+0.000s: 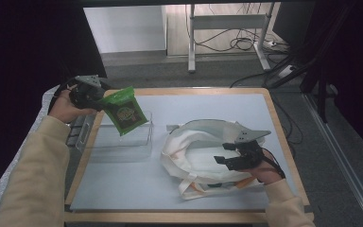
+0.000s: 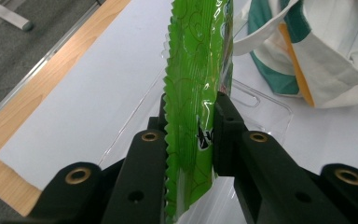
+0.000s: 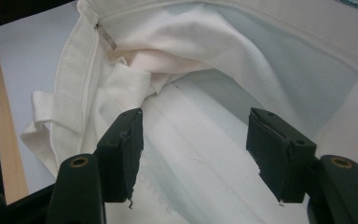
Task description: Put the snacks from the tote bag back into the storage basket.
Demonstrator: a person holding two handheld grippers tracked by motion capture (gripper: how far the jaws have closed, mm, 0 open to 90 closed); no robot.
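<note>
Currently the left gripper (image 1: 94, 97) is clamped on a green snack packet (image 1: 124, 111); in the left gripper view both pads press the packet (image 2: 193, 84) flat between them, its zigzag sealed edge running along the left finger (image 2: 144, 158), the rest of the packet sticking up past the fingertips. From the high view the packet hangs off the jaws toward the table's middle, above a clear plastic tray (image 1: 137, 146), not touching it as far as I can tell. That tray (image 2: 265, 109) shows behind and below the fingers in the left gripper view, with the white mat (image 2: 88, 107) under it. Right gripper (image 1: 238, 158) sits at the mouth of a white cloth tote bag (image 1: 194, 151) lying on the mat (image 1: 123, 184). Its jaws stand apart, nothing pinched: in the right gripper view the two pads (image 3: 123, 154) have a wide gap, and the bag's inner lining (image 3: 205, 140) lies between and beyond them. Whether the fingertips rest on the cloth is hard to say, probably just over it. Bag rim and a strap loop (image 3: 44, 105) sit left of the left finger. Bag shows teal and orange print (image 2: 279, 51) beyond the left gripper's right finger.
</note>
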